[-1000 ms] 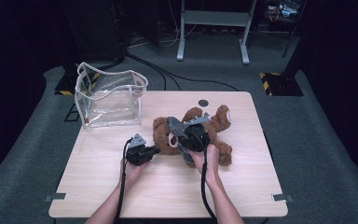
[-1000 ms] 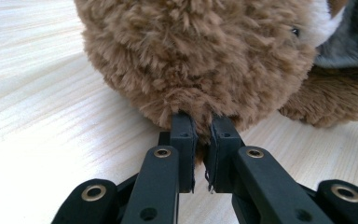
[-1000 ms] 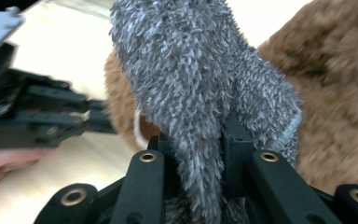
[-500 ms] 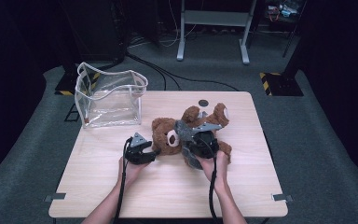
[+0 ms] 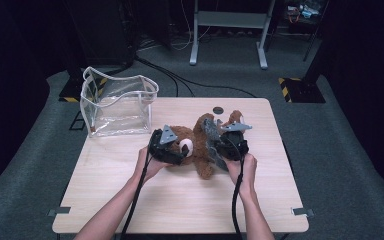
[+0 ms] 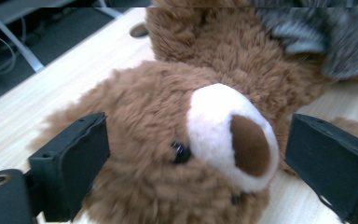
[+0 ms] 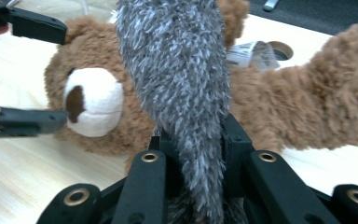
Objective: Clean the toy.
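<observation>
A brown teddy bear (image 5: 202,160) lies on its back on the wooden table (image 5: 180,200), head to the left. My left gripper (image 5: 179,150) has just been opening and now stands open around the bear's head (image 6: 168,154), one jaw on each side of the white muzzle and the right jaw clear of the fur. My right gripper (image 7: 191,154) is shut on a strip of grey fuzzy cloth (image 7: 177,70) that lies over the bear's body (image 7: 307,107). In the high view that cloth (image 5: 211,134) sits by the right gripper (image 5: 215,146).
A clear plastic bag (image 5: 117,105) stands open at the table's back left corner. A small round hole (image 5: 218,110) is in the tabletop behind the bear. A white tag (image 7: 254,53) shows by the bear's arm. The person's forearms come in from the front edge.
My left gripper has risen and moved right over the bear's head, and its jaws have opened. My right gripper has shifted right with the grey cloth, and the bear has turned with it.
</observation>
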Action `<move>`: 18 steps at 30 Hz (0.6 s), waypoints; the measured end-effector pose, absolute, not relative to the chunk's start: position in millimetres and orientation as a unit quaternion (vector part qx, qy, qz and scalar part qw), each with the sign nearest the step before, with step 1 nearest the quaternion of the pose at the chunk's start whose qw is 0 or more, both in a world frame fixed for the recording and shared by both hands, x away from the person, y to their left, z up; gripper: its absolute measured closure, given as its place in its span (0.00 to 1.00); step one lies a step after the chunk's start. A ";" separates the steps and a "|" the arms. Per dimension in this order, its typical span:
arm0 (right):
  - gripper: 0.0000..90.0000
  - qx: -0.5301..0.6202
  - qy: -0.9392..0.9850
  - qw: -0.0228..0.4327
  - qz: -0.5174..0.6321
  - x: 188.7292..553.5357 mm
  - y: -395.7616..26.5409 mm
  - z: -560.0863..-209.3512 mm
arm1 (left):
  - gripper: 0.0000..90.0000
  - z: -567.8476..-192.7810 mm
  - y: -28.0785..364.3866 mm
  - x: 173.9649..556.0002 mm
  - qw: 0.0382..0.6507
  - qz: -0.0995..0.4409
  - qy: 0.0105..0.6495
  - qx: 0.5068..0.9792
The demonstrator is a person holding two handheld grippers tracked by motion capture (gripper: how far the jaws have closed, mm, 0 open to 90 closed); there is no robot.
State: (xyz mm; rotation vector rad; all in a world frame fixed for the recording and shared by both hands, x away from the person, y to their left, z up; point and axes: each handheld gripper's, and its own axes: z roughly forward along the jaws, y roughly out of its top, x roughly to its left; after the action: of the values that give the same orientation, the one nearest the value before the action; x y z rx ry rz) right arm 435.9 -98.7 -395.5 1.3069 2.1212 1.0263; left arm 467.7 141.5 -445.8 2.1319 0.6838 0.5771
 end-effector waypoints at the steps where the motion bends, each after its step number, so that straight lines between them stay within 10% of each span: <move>1: 0.83 0.477 0.763 0.226 0.374 436.3 -100.1 -394.8 | 0.06 -448.1 138.7 470.3 0.398 0.229 0.271 0.846; 7: 0.83 0.473 0.761 0.237 0.375 433.9 -105.3 -389.5 | 0.08 -466.3 131.6 483.9 0.350 0.239 0.271 0.864; 18: 0.83 0.462 0.766 0.255 0.366 436.4 -98.2 -375.3 | 0.50 -479.7 146.9 494.3 0.391 0.211 0.252 0.860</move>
State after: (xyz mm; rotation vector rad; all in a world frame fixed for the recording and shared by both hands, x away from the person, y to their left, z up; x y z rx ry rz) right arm 436.4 -98.2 -375.3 1.2558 2.0815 0.9953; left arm 494.3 146.9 -479.7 2.1853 0.6398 0.5356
